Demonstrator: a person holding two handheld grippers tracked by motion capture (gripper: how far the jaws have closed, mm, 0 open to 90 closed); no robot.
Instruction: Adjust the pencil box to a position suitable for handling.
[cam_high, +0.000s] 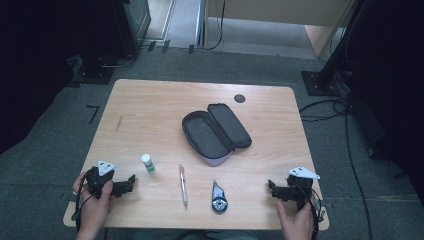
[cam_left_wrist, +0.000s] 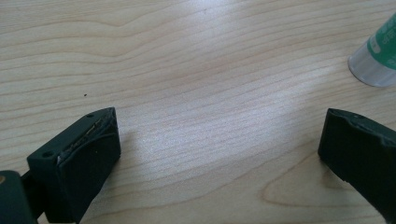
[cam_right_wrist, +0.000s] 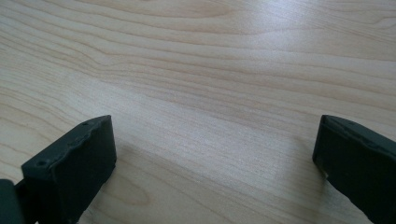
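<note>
A dark pencil case (cam_high: 215, 132) lies unzipped and spread wide at the middle of the wooden table (cam_high: 150, 110). In front of it lie a white and green glue stick (cam_high: 148, 163), a silver pen (cam_high: 183, 185) and a blue correction-tape dispenser (cam_high: 219, 198). My left gripper (cam_high: 131, 181) rests on the table near the front left, open, its jaws pointing right toward the glue stick (cam_left_wrist: 376, 56). My right gripper (cam_high: 270, 188) rests near the front right, open, jaws pointing left with bare wood between them. Both gripper views show wide-apart jaws over bare wood.
A round dark grommet (cam_high: 239, 98) sits in the tabletop near the far edge. Stands and cables (cam_high: 330, 107) lie on the grey floor to the right. A dark cabinet (cam_high: 132, 20) stands beyond the far left corner.
</note>
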